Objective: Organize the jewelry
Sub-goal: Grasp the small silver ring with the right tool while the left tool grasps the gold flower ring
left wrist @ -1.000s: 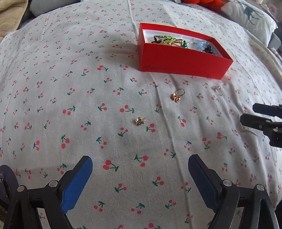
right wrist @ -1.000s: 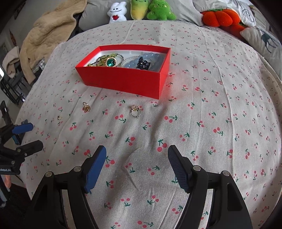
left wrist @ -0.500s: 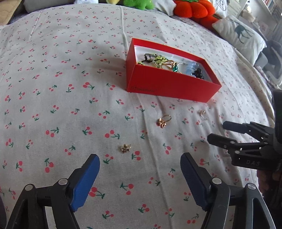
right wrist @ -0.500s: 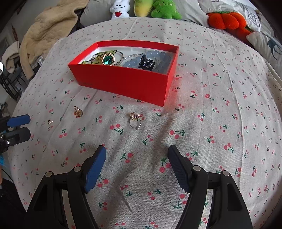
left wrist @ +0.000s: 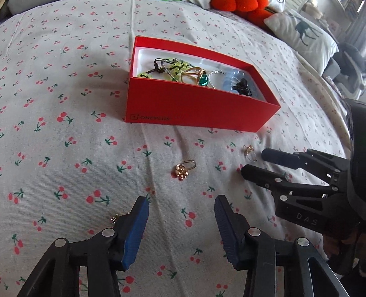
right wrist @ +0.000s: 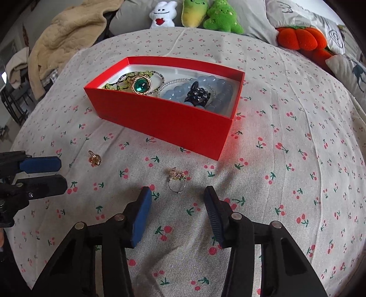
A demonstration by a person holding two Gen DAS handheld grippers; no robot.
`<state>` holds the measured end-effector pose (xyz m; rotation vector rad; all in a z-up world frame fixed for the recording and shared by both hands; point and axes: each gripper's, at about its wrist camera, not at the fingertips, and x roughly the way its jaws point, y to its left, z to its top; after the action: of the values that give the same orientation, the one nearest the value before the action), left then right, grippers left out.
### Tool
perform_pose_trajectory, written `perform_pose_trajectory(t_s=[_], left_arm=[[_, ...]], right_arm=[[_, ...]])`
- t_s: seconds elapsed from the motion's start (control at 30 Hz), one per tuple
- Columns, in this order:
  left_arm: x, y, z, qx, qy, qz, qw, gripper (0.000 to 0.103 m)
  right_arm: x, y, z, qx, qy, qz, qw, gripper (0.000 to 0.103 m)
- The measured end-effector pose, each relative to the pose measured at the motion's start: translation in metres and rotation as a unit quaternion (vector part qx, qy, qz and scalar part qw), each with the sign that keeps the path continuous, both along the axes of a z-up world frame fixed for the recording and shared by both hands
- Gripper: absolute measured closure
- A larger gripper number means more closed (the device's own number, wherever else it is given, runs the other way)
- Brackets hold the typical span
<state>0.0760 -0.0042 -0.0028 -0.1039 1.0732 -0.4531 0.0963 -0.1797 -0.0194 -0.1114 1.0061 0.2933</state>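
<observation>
A red box (left wrist: 194, 107) (right wrist: 160, 118) holds bracelets, a green-stone ring and a black piece. Three small gold pieces lie loose on the cherry-print cloth in front of it. A gold flower ring (left wrist: 184, 169) (right wrist: 94, 158) lies just ahead of my open, empty left gripper (left wrist: 180, 205). A small gold stud (left wrist: 113, 219) sits beside the left finger. A silver ring with a gold charm (right wrist: 177, 180) (left wrist: 249, 152) lies just ahead of my open, empty right gripper (right wrist: 177, 198). The right gripper also shows in the left wrist view (left wrist: 251, 162), and the left gripper in the right wrist view (right wrist: 61, 172).
Plush toys (right wrist: 194, 16) and an orange pumpkin cushion (right wrist: 299, 38) line the far edge of the bed. A beige blanket (right wrist: 68, 32) lies at the far left. A deer-print pillow (left wrist: 302, 29) sits at the far right.
Both grippers have moved forward toward the box. The flower ring and the charm ring are now close in front of the fingertips. The stud has passed beside the left finger.
</observation>
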Motion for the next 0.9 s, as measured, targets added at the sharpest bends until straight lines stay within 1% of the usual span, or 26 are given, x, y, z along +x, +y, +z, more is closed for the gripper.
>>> perform_pose_trajectory(t_s=[0.07, 0.2, 0.27, 0.33, 0.43, 0.73, 0.9], left_arm=[[0.004, -0.003, -0.003, 0.001, 0.003, 0.002, 1.0, 0.052], [0.011, -0.007, -0.008, 0.006, 0.004, 0.005, 1.0, 0.052], [0.013, -0.008, -0.009, 0.006, 0.002, 0.007, 1.0, 0.052], [0.016, -0.009, -0.01, 0.006, 0.0, 0.008, 0.9999, 0.053], [0.018, -0.011, -0.012, 0.007, -0.003, 0.01, 0.9999, 0.053], [0.02, -0.016, -0.013, 0.024, -0.017, 0.006, 0.9995, 0.059], [0.023, -0.019, -0.013, 0.027, -0.02, 0.004, 0.9994, 0.064]], right_arm=[[0.002, 0.002, 0.0, -0.003, 0.0, 0.007, 1.0, 0.063], [0.004, 0.002, -0.001, -0.002, 0.0, 0.013, 1.0, 0.071], [0.005, 0.002, -0.001, -0.003, -0.002, 0.016, 1.0, 0.08], [0.004, 0.002, -0.001, -0.001, -0.003, 0.021, 1.0, 0.087], [0.003, 0.002, 0.0, 0.002, -0.004, 0.025, 1.0, 0.088], [-0.002, -0.007, 0.007, 0.019, 0.0, 0.021, 1.0, 0.088], [-0.008, -0.008, 0.023, 0.032, -0.023, 0.025, 0.999, 0.088]])
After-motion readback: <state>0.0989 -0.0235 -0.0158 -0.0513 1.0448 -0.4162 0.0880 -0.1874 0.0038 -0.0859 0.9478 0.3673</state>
